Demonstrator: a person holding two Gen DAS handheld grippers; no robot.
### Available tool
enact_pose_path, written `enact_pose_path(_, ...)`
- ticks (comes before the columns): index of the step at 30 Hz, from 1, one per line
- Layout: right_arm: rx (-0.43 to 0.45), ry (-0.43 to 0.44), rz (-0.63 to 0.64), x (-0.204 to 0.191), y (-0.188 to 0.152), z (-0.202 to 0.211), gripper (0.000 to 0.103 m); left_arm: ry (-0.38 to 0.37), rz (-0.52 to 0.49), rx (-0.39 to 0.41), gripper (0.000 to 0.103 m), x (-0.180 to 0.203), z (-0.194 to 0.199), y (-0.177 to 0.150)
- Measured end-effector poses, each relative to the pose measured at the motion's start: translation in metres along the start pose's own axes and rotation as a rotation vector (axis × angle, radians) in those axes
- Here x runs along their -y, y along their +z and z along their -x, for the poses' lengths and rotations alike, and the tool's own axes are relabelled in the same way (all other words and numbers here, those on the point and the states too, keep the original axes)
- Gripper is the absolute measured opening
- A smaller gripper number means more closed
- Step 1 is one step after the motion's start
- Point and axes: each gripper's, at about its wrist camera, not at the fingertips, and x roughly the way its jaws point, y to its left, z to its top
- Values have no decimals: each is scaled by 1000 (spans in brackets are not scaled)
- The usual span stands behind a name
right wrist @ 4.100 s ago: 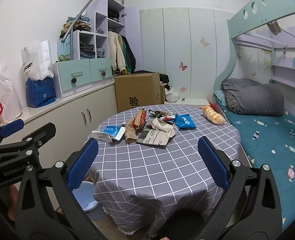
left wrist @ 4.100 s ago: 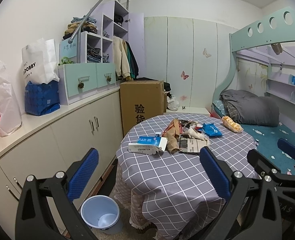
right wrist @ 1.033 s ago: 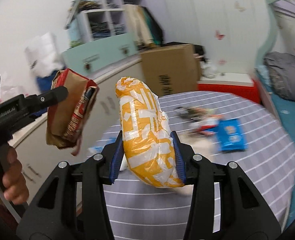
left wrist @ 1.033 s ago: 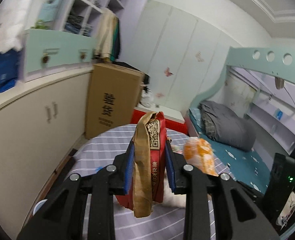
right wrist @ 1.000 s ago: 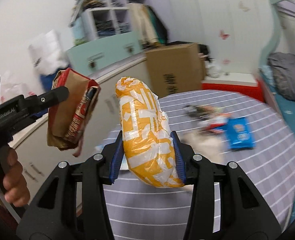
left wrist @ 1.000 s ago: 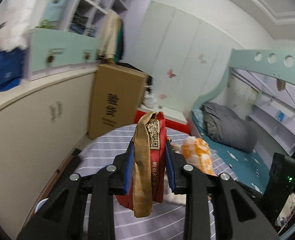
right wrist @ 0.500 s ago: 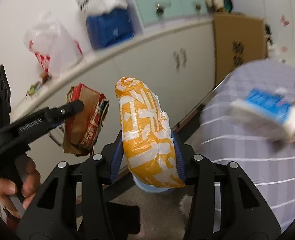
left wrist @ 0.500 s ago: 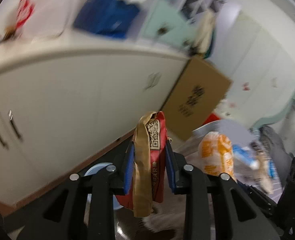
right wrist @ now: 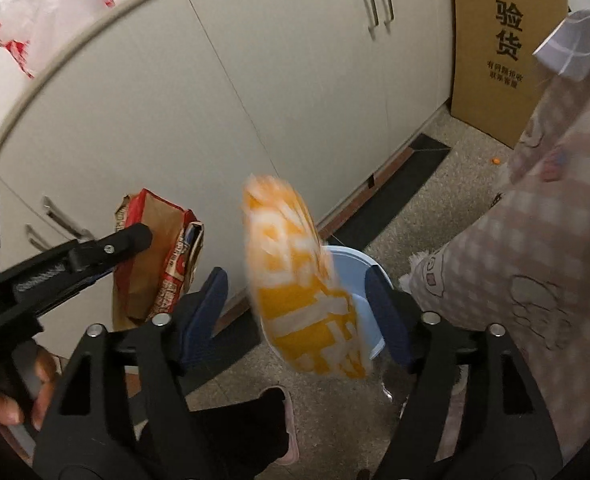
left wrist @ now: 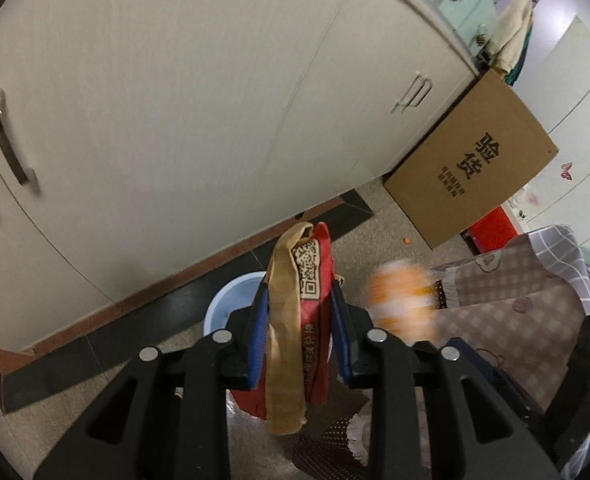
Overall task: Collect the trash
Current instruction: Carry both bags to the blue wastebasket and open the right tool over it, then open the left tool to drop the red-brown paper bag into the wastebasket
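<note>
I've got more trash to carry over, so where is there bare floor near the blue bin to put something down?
Bare speckled floor lies between the blue bin, cardboard box and hanging tablecloth. Crowded: right at the bin, with both grippers, the orange wrapper and a slippered foot.

Motion-blurred orange bag [right wrist: 301, 280]; bin [right wrist: 361, 280] half hidden

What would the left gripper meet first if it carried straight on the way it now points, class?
Probably the light blue bin on the floor: the left gripper, shut on the red and brown packet, aims down at it. Depth is unclear, so it may pass over the near rim instead.
</note>
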Motion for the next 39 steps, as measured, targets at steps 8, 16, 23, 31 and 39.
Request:
enact_pose_path(8,-26,-76,-10,15,-17,-9,77,-7,-7,-68,28,-3,-36,-2)
enact_pose_path(16,-13,-168,14,28,-24,-10,78,-32,-26,-121,29,10,-60,-12)
enact_pose_path(23,7,-182,1,34,-21,-4,78,-52,-47,-135,29,23,-68,-11)
enact_pose_path(31,29,-184,-9,37,-22,7,79,-70,-63,-134,30,39,-67,-4)
enact_pose_path(39,43,-184,-24,39,-21,17,79,-67,-83,-79,72,49,-49,-1)
